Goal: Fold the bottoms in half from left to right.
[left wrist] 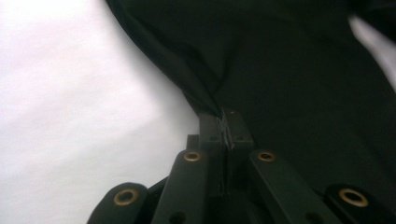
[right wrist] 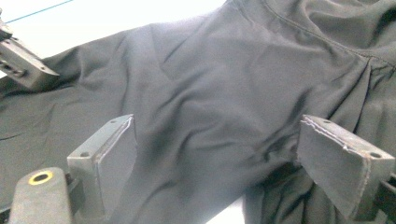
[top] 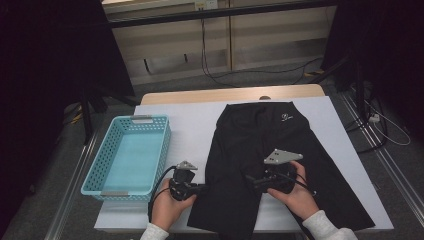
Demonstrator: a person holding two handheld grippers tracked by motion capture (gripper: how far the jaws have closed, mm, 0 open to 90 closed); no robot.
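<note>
Left hand-held gripper (left wrist: 225, 126) is clenched on the left edge of the black shorts (top: 260, 150), a fold of cloth pinched between its pads. Right hand-held gripper (right wrist: 217, 163) is released, jaws spread wide just above the fabric near the crotch. Shorts lie flat on the white-covered bench (top: 195, 120), waistband at the far side, beside a blue basket (top: 131, 155).

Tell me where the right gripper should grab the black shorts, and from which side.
Likely the inner hem edge of the leg under the right gripper, coming in low from the near table edge. The black shorts lie flat, so only edges offer a pinchable fold. The left gripper is already shut on the other leg's outer edge, so a matching edge grip suits.
</note>
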